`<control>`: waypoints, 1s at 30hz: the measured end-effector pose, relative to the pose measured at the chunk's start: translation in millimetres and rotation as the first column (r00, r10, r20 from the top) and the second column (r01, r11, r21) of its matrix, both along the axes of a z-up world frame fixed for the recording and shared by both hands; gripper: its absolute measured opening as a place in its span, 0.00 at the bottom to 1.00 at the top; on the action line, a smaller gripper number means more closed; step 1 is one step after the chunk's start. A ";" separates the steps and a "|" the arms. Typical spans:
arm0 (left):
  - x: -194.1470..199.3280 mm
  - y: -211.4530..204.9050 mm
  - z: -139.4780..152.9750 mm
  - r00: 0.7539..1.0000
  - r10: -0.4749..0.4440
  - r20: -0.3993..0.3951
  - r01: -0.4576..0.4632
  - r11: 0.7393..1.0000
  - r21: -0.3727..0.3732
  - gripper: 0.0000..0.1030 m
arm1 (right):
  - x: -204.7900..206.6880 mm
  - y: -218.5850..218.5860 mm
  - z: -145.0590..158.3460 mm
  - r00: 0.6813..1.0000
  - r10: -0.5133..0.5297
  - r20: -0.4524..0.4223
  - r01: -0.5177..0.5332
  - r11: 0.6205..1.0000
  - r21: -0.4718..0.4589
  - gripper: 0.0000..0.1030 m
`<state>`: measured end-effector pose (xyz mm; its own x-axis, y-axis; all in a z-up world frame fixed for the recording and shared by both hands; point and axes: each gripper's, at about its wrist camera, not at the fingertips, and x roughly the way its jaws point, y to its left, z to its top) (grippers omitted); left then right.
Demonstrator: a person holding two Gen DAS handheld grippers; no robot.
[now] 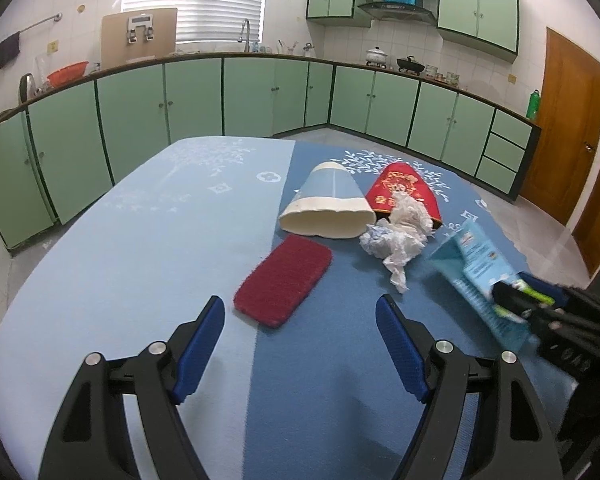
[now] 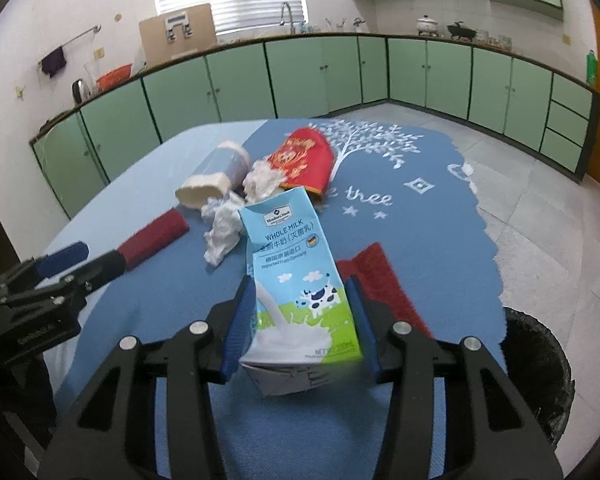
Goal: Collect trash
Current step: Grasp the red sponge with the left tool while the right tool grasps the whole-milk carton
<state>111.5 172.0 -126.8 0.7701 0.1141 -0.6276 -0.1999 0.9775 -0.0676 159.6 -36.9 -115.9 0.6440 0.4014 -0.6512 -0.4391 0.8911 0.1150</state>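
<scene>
- One milk carton (image 2: 296,280), pale blue, "WHOLE MILK" on its face; held above the tabletop (image 2: 440,240), top end tilted away from the camera.
- One wad of white tissue (image 1: 400,236), lying between the carton and two pouches.
- Two pouches on their sides: one blue and cream pouch (image 1: 328,204), one red pouch (image 1: 404,188) with gold print. The tissue touches the red one's mouth.
- Two dark red pads: pad one (image 1: 284,280) in front of the blue pouch; pad two (image 2: 380,280) under and behind the carton, partly hidden.
- One black bin (image 2: 540,368) at the tabletop's right edge, on the floor.
- Right hand-held gripper (image 2: 300,312): jaws closed onto the carton's lower half, one blue pad (image 2: 240,320) on each side.
- Left hand-held gripper (image 1: 300,344): jaws spread wide, nothing between them, above bare cloth just before pad one.
</scene>
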 end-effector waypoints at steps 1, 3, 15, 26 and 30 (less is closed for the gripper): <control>1.7 1.8 -0.2 1.000 0.003 -0.002 -0.003 1.000 -0.001 0.74 | 0.8 -2.4 2.8 1.000 -0.009 0.004 0.009 1.000 0.006 0.44; 6.8 5.9 -0.8 1.000 0.010 -0.008 -0.010 1.000 -0.002 0.74 | 3.5 -5.2 5.6 1.000 -0.019 0.009 0.019 1.000 0.010 0.44; 37.0 18.4 -16.1 0.997 0.014 -0.080 -0.016 1.000 -0.027 0.74 | 12.8 4.1 0.8 1.000 -0.010 0.003 0.010 1.000 0.000 0.44; 51.6 22.8 -26.0 0.990 0.014 -0.140 -0.023 0.998 -0.063 0.51 | 15.3 11.3 -7.3 1.000 -0.002 -0.026 0.002 1.000 -0.010 0.44; 38.7 20.4 -19.6 0.995 0.027 -0.101 -0.033 0.997 -0.064 0.50 | 13.6 11.1 -6.4 1.000 -0.005 -0.023 0.004 1.000 -0.010 0.44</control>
